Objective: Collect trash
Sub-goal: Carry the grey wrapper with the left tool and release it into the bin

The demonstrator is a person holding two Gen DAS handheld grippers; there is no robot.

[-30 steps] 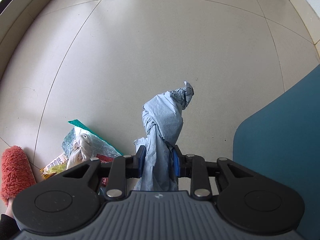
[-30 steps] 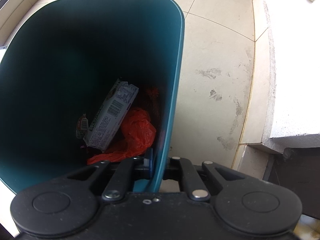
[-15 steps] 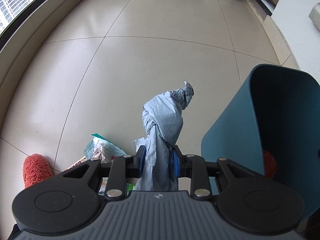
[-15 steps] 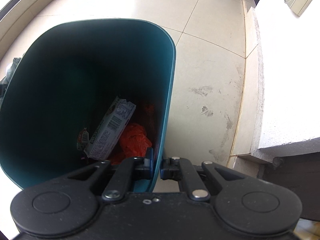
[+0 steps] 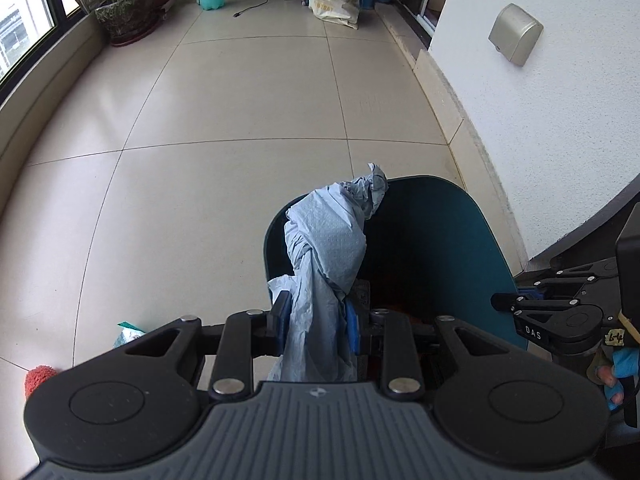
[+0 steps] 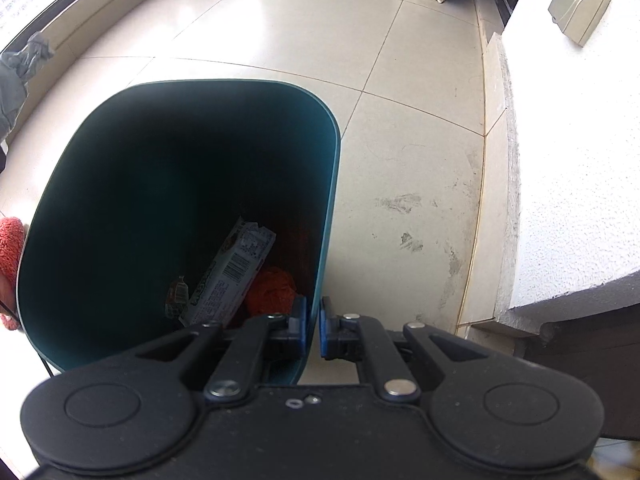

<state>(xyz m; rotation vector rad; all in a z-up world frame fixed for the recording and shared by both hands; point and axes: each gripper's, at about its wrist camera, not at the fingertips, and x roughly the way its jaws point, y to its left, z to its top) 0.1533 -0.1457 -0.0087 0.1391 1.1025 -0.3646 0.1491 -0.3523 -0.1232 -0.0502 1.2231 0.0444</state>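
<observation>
Inside the teal bin [image 6: 120, 184]: carton [image 6: 228, 276], orange bag [image 6: 272, 292] (perhaps crumpled).

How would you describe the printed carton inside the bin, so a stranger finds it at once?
Look into the teal bin gripped at its rim by the right gripper. At the bottom, the pale carton leans against an orange bag; only the carton has a barcode.

Blue tissue [image 5: 324, 256] now over bin [image 5: 448, 240], seemingly.

Beige tiled floor [image 5: 240, 92] carries a potted plant [image 5: 128, 8] and plastic bag [image 5: 332, 4].
</observation>
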